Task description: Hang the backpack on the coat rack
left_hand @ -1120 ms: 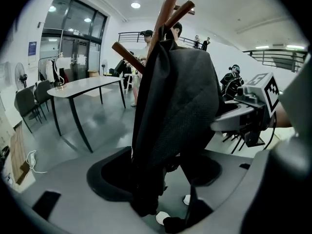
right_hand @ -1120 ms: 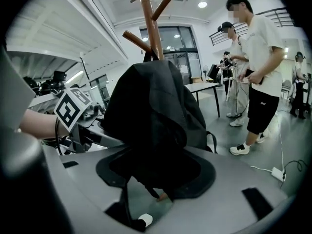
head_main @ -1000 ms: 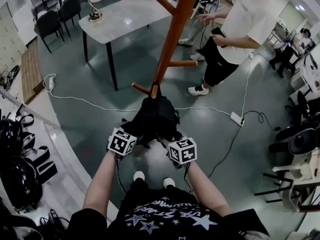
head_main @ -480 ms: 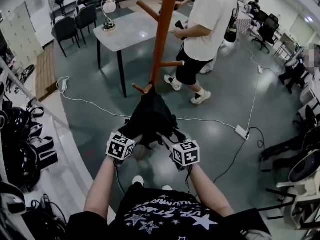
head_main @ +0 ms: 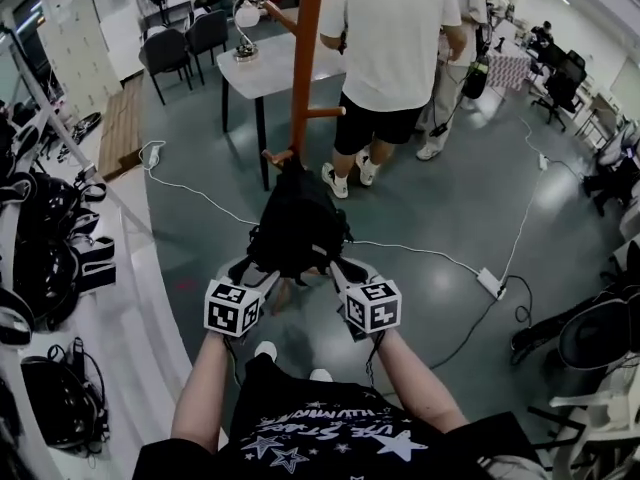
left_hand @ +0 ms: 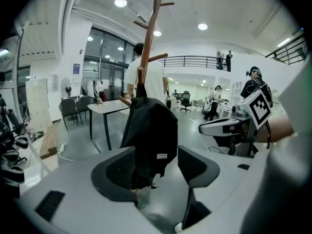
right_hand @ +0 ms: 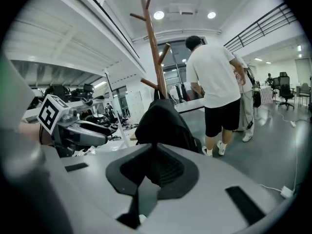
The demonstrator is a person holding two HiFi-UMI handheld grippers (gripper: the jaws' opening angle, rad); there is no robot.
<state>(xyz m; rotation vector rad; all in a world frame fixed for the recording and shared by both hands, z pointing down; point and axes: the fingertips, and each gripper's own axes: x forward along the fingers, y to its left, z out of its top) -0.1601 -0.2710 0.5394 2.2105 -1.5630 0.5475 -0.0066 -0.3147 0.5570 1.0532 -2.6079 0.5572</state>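
The black backpack (head_main: 298,218) hangs by its top from a low peg of the brown wooden coat rack (head_main: 305,58). My left gripper (head_main: 248,266) is just under the bag's lower left corner. Its jaws are closing but still wide, and the bag (left_hand: 151,130) shows through the gap without the pads pressing on it. My right gripper (head_main: 345,268) is at the bag's lower right. Its jaws are closing and stand nearly together with nothing between them (right_hand: 157,167). The backpack (right_hand: 165,123) and the rack (right_hand: 155,48) rise beyond them.
A person in a white T-shirt (head_main: 385,48) stands right behind the rack. A grey table (head_main: 270,68) with a lamp and dark chairs (head_main: 185,43) are at the back left. A cable and power strip (head_main: 490,283) lie on the floor. Shelves of helmets (head_main: 40,258) run along the left.
Both grippers have drawn back and up from the bag's lower corners. The right jaws have come together. The person in white has walked left to stand behind the rack.
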